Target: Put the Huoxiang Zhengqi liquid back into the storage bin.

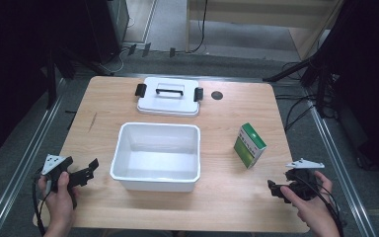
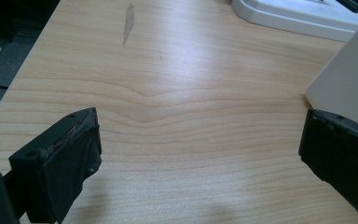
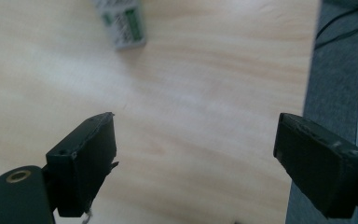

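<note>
Here the green-and-white carton [image 1: 249, 144] stands upright, near the right tongs [image 1: 272, 187], both tongs spread empty.

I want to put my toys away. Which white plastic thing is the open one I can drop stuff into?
The deep white plastic tub mid-table: open-topped and empty. The flat white lid with the black handle lies behind it.

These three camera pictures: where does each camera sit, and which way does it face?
High view: above the person's side, looking forward and down on the table, white tub, lid, green box; both hands with left gripper and right gripper show.
Left gripper view: rides on that gripper, looking along its open jaws over the wood; tub wall at right.
Right gripper view: looks down past its open jaws.
Shared: the green box, in high and right gripper views.
</note>
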`<state>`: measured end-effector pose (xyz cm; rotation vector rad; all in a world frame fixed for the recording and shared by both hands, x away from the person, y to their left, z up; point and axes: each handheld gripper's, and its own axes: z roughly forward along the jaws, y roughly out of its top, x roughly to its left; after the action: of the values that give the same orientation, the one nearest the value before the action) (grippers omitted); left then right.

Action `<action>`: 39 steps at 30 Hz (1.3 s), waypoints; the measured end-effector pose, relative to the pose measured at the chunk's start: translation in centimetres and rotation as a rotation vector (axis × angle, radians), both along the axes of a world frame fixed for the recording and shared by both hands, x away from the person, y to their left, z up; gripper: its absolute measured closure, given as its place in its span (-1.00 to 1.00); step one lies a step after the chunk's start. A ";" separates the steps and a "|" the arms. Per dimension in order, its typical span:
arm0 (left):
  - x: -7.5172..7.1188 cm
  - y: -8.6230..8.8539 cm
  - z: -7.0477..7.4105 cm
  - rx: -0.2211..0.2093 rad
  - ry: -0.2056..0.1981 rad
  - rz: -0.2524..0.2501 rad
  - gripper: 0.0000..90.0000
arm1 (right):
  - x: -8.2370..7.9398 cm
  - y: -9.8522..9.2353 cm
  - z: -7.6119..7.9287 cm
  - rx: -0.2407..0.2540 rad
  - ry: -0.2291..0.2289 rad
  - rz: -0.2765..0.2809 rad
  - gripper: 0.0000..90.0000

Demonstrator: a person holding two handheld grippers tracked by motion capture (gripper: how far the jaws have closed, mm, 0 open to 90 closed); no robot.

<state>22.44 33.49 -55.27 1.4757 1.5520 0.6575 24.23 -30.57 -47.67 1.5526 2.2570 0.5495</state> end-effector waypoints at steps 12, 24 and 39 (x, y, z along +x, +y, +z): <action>0.0 -0.1 0.0 0.014 0.002 0.003 -1.00 | 3.1 1.5 3.5 -0.168 0.329 0.107 -0.70; 0.0 -0.1 0.0 0.014 0.003 -0.001 -1.00 | 5.2 3.8 6.4 -0.178 0.355 0.158 -0.70; 0.0 -0.1 0.0 0.012 0.004 -0.002 -1.00 | 7.5 5.6 7.7 -0.171 0.391 0.177 -0.68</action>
<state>22.48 33.36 -55.25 1.4875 1.5519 0.6640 31.70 -25.00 -39.93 1.4854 2.6678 0.0921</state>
